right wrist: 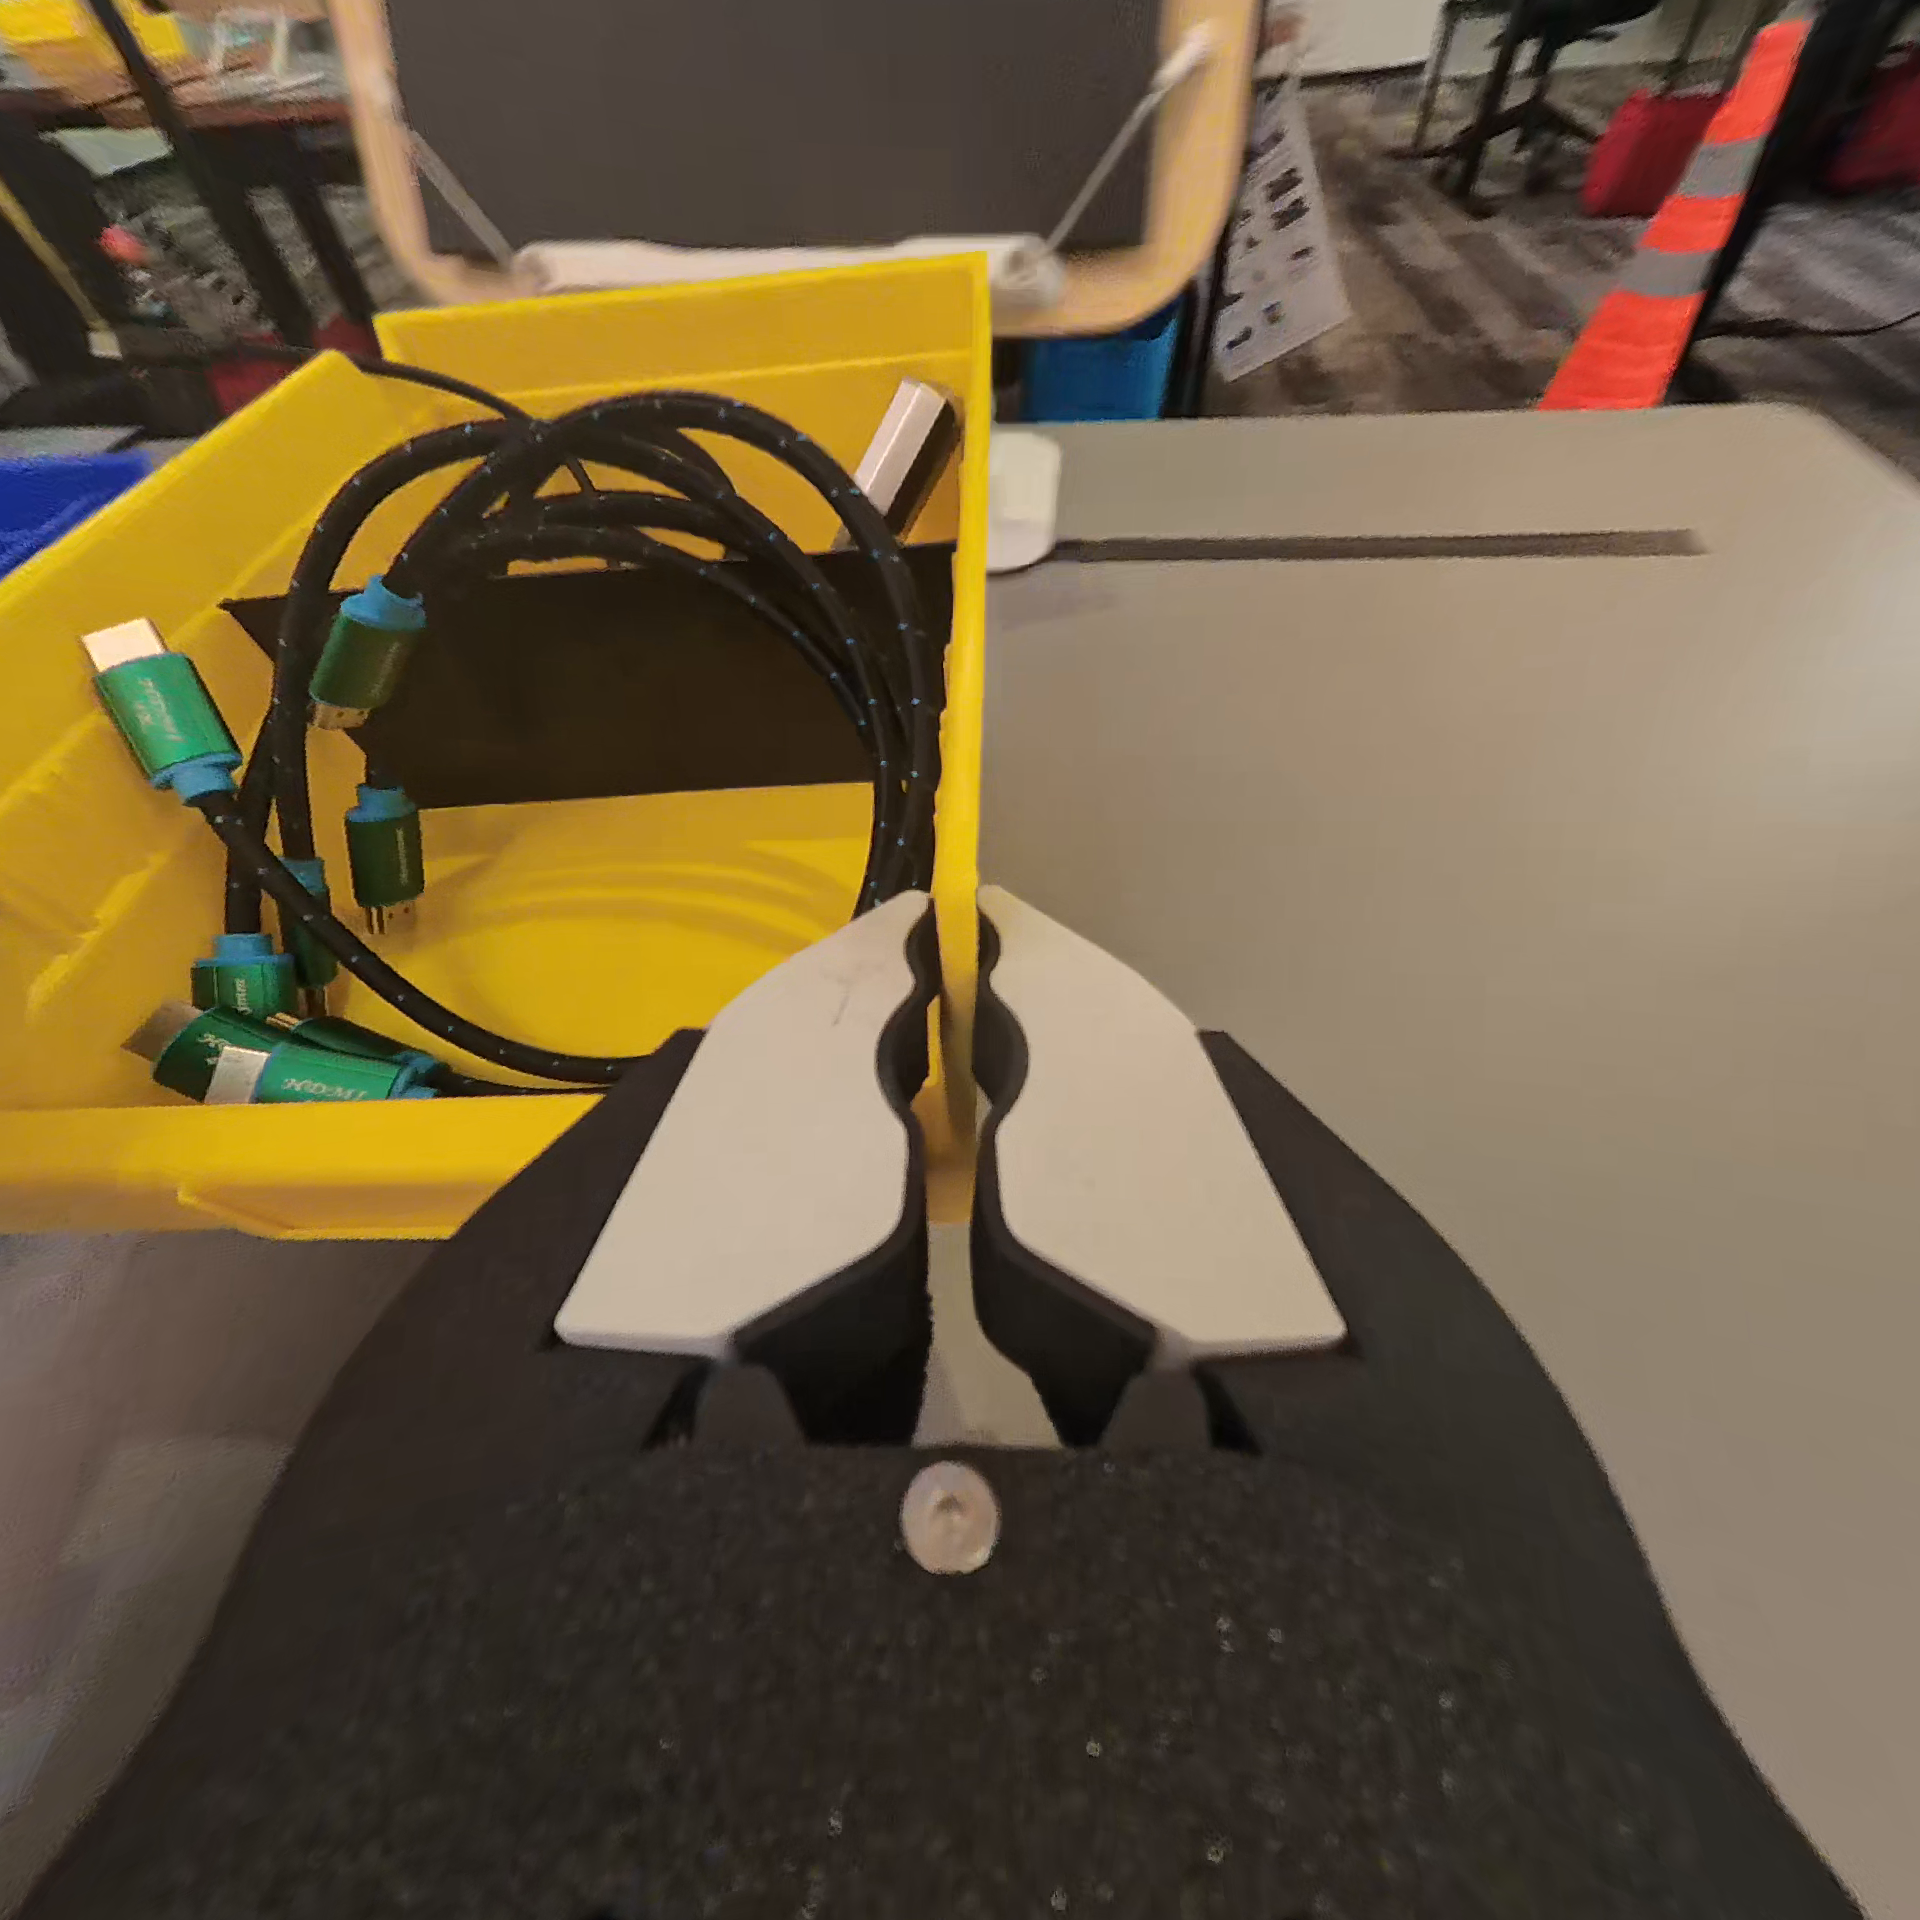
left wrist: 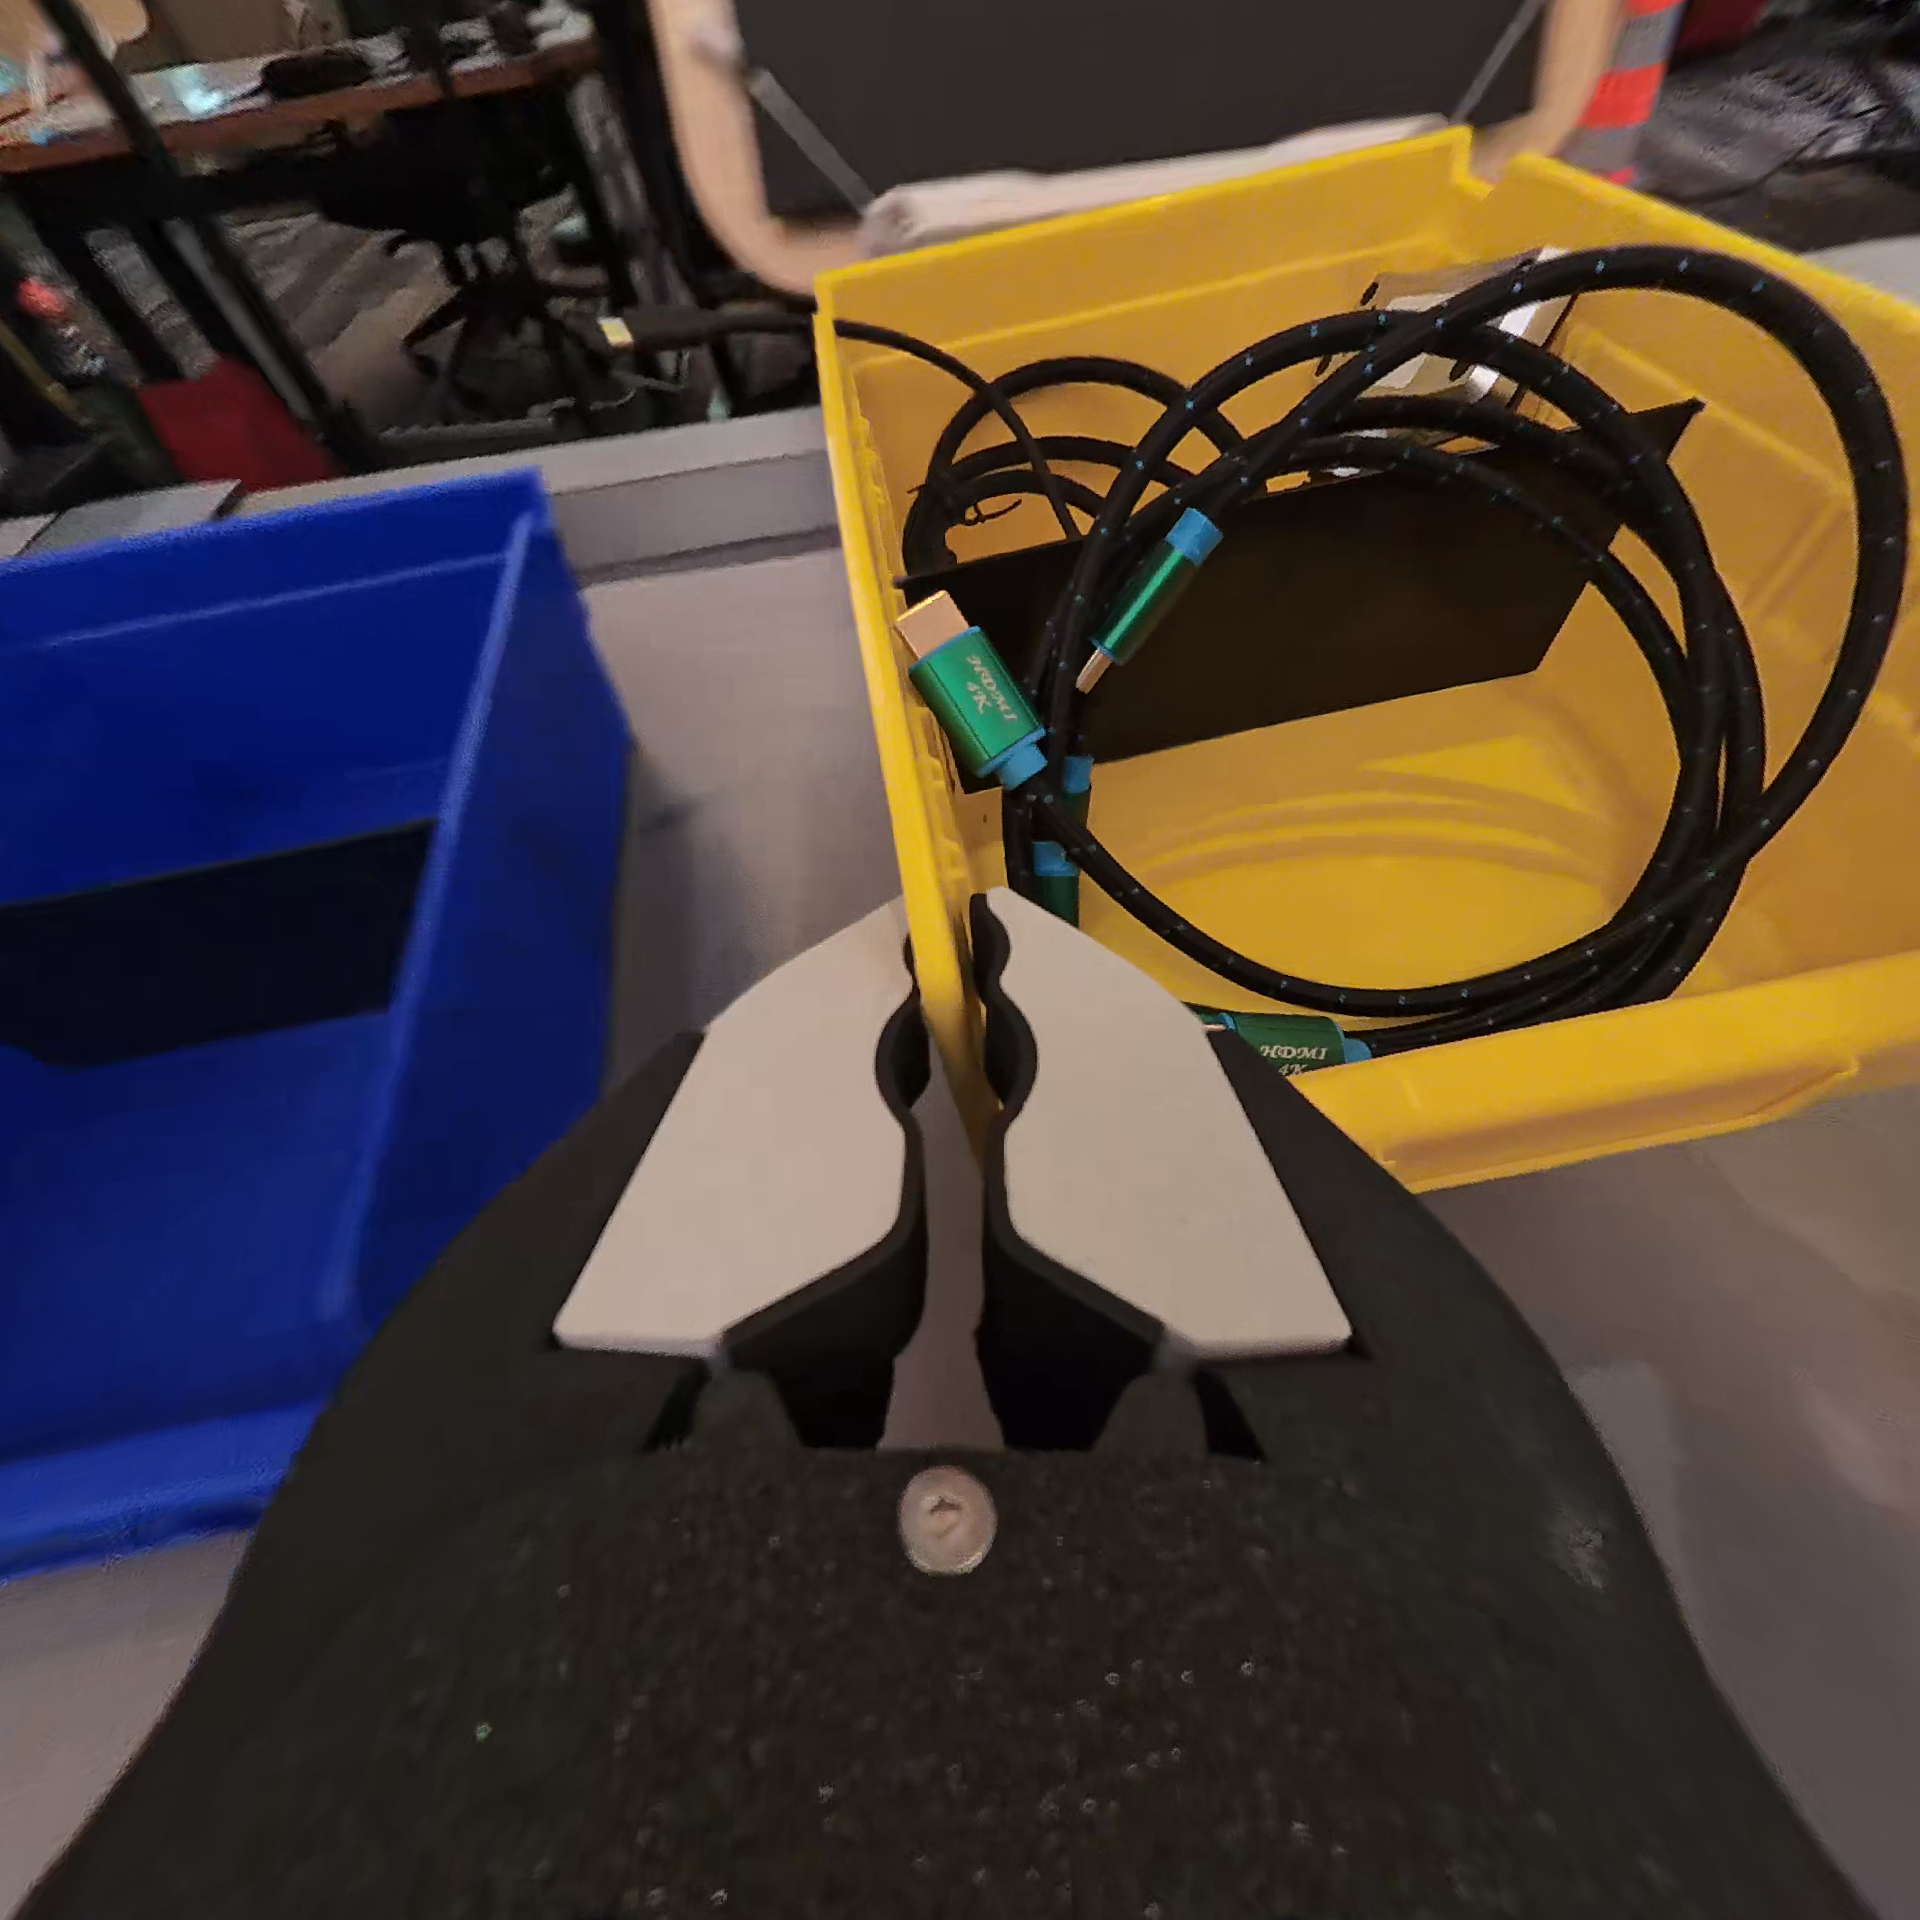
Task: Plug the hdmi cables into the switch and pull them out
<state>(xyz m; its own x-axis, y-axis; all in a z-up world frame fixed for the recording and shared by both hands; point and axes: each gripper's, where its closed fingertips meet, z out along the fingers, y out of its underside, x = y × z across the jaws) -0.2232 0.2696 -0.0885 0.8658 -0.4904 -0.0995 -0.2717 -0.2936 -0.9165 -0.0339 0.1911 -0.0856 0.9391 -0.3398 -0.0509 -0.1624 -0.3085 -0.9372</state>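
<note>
- Left gripper is clamped on the left wall of the yellow bin
- Right gripper pinches the bin's right wall
- Coiled HDMI cables lie inside the bin, between both grippers
- Silver switch leans in the bin's far right corner
- Blue bin sits left on the table

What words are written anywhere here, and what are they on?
I don't copy out writing, but here is where it sits:
The left-wall green plug in the yellow bin: pale lettering, clear enough to read.
The front-wall green plug: pale lettering, clear enough to read.
The hanging green plug: lettering too small to read.
The printed sheet behind the table: too blurred to read.
</note>
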